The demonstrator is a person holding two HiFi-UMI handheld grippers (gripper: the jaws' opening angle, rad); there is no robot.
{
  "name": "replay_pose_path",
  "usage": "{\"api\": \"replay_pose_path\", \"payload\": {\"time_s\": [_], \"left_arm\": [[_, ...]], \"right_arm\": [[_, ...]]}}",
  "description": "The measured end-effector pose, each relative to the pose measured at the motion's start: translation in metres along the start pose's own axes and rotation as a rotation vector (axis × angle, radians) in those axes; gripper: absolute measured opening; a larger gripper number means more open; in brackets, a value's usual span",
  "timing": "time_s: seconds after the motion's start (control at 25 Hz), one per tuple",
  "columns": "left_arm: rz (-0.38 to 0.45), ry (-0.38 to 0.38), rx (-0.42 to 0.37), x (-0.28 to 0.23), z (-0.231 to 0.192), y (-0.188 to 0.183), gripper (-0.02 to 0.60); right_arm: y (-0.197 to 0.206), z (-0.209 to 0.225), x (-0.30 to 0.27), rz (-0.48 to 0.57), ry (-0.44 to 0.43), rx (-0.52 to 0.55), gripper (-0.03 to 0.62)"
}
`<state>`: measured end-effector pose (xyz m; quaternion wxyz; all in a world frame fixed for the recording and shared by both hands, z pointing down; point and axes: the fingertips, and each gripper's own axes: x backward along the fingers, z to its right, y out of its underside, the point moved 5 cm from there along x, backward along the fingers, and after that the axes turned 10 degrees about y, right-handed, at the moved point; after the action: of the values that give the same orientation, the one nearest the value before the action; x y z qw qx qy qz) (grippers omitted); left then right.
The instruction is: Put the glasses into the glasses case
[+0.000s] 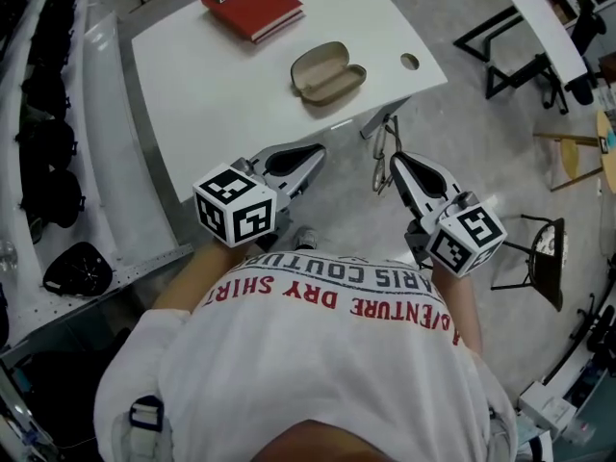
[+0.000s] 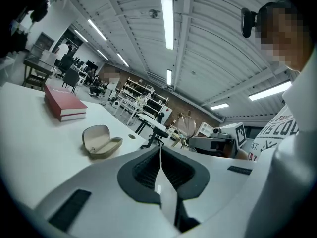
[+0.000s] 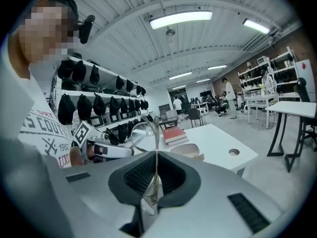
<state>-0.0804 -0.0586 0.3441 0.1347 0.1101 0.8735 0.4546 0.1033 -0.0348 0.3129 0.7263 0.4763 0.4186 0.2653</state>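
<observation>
While the left gripper (image 1: 310,154) sits clenched, the right gripper (image 1: 397,165) pinches thin-framed, clear-lensed glasses (image 3: 141,133).

Head view looks steeply down from high over the shoulders onto the table (image 1: 212,75). Both gripper views ride low, skimming along their jaws toward it, close in. All three share the case (image 1: 327,72) and book (image 1: 252,6).

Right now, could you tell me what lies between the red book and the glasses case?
Only bare white tabletop lies between the red book and glasses case, per the head view.
</observation>
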Motion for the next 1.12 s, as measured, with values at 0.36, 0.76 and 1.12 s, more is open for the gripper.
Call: {"api": "replay_pose_path", "payload": {"time_s": [0.36, 0.76, 1.12], "left_arm": [[0.004, -0.016, -0.012, -0.011, -0.016, -0.015, 0.029], [0.023, -0.115, -0.022, -0.035, -0.032, -0.033, 0.029], [0.078, -0.241, 0.037, -0.064, -0.064, -0.055, 0.029]], "right_arm": [[-0.007, 0.012, -0.017, 0.006, -0.014, 0.002, 0.029], [-0.024, 0.052, -0.047, 0.017, -0.116, 0.01, 0.029], [-0.049, 0.099, -0.099, -0.046, -0.244, 0.038, 0.029]]}}
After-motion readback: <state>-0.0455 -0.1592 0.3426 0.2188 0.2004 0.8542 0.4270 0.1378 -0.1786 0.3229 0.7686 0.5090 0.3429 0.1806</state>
